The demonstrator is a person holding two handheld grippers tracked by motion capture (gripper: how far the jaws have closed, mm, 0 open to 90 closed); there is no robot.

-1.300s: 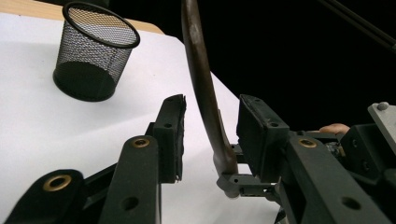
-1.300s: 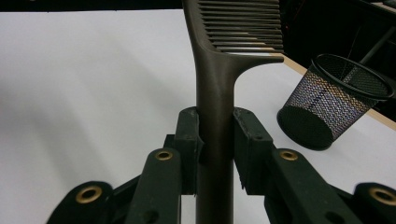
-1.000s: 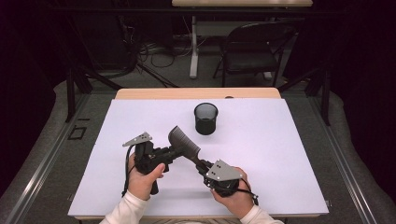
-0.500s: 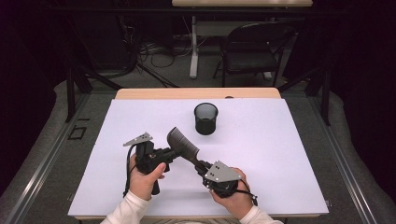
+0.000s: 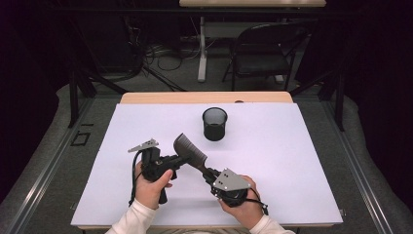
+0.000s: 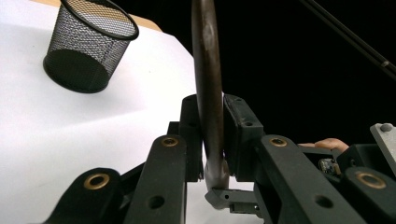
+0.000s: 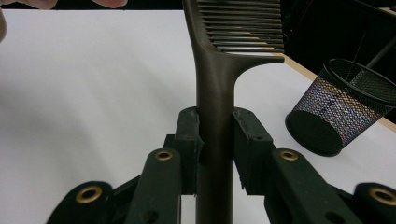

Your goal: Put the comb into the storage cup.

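**Both tongs hold the comb**

The white worktop (image 5: 292, 161) carries a black mesh cup (image 5: 215, 124) on its far side. Nearer, the comb (image 5: 190, 152) slants toward it. The right tongs (image 7: 215, 140) hold its handle. The left tongs (image 6: 212, 135) have just been closing and now pinch its toothed end.

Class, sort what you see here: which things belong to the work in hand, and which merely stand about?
In the job:
comb, clamped by both grippers
left gripper, jaws just closing on it
right gripper
mesh cup, upright on the white table

Standing about:
black chair
floor cables
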